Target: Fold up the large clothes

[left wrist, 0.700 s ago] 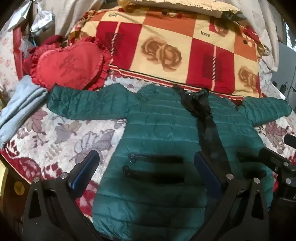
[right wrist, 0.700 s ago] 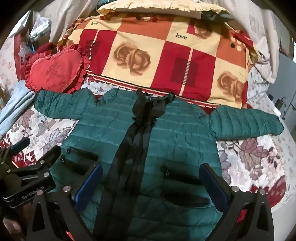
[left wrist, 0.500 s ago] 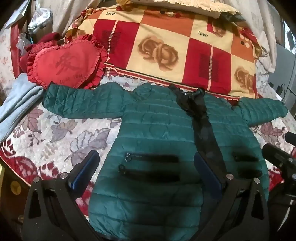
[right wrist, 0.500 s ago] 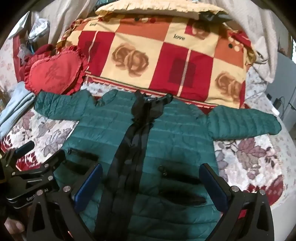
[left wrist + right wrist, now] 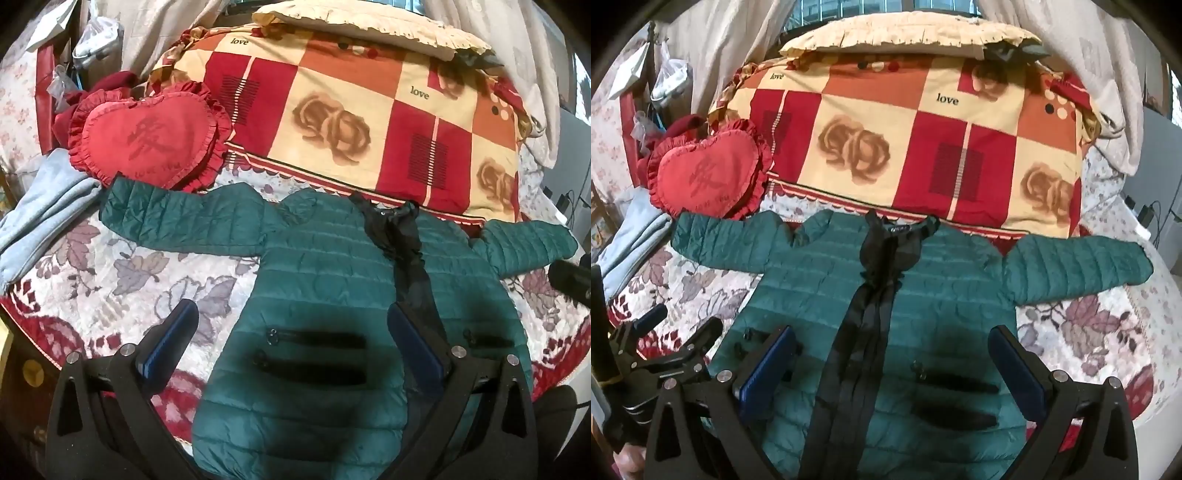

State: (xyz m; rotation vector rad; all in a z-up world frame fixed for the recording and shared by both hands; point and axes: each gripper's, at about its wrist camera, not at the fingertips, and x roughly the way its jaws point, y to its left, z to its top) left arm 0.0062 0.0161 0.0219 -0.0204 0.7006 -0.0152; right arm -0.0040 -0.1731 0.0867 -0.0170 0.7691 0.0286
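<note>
Teal jacket [image 5: 942, 295]: only right wrist view shows its right sleeve [image 5: 1078, 269] whole

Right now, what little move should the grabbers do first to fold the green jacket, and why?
Probably bring the left gripper down onto the jacket's left sleeve to fold it across the chest. The green jacket lies flat with both sleeves spread, and both grippers' fingers are open and hold nothing.
</note>
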